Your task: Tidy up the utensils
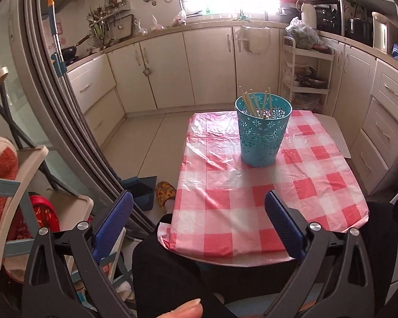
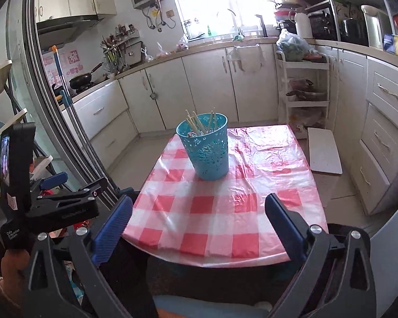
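A teal perforated holder (image 1: 262,129) stands upright on the far half of the small table with a red-and-white checked cloth (image 1: 225,206). Several pale chopsticks (image 1: 250,103) stand inside it. In the right wrist view the holder (image 2: 207,148) sits at the table's (image 2: 199,212) far left with the chopsticks (image 2: 199,123) in it. My left gripper (image 1: 199,212) is open and empty, held back over the near table edge. My right gripper (image 2: 199,214) is open and empty, near the front edge. The left gripper's body (image 2: 53,198) shows at left.
A white shelf cart (image 1: 307,79) stands beyond the table's far right corner. White cabinets (image 1: 188,69) line the back and right. A white board (image 2: 323,151) lies on the floor at right. A sliding door frame (image 1: 66,106) and a chair (image 1: 13,185) are at left.
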Available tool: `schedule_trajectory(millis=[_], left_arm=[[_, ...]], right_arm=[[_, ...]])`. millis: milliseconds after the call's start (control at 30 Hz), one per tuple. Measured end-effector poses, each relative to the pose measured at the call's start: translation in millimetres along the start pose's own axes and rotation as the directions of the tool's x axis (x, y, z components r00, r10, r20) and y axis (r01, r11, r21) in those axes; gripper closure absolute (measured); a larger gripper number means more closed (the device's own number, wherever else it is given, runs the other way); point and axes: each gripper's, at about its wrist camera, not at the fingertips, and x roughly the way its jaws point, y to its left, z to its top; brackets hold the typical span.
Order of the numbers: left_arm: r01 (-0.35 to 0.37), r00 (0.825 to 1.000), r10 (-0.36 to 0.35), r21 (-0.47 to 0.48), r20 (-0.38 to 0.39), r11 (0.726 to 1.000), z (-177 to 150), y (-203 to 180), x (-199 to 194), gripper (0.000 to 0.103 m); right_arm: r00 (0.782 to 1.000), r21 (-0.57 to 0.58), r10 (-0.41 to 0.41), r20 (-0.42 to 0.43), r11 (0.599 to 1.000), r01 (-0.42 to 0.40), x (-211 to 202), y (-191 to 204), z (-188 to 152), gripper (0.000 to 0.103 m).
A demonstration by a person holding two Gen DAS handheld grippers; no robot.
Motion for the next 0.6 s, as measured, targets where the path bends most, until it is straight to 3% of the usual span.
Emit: schedule_trajectory(millis=[167,367,600], left_arm=[[0.043,0.999,-0.043,-0.003,-0.010,0.999,-21,-7,-26,0.008],[0.054,0.998,-0.054,0.012,0.022,0.998,-34,-17,-46,0.008],[0.041,0.997,-0.042,0.012,0.068,0.999,-39,-20,-58,0.008]], right_arm=[[0.999,0.015,-0.013,-0.030,1.000,0.013,-9,3,-24,0.007],[0.999,0.024,-0.026,0.030,0.999,0.026,-24,5,-22,0.007],[0.999,0.001,-0.028,0.037,1.000,0.028,-26,11,-24,0.007]])
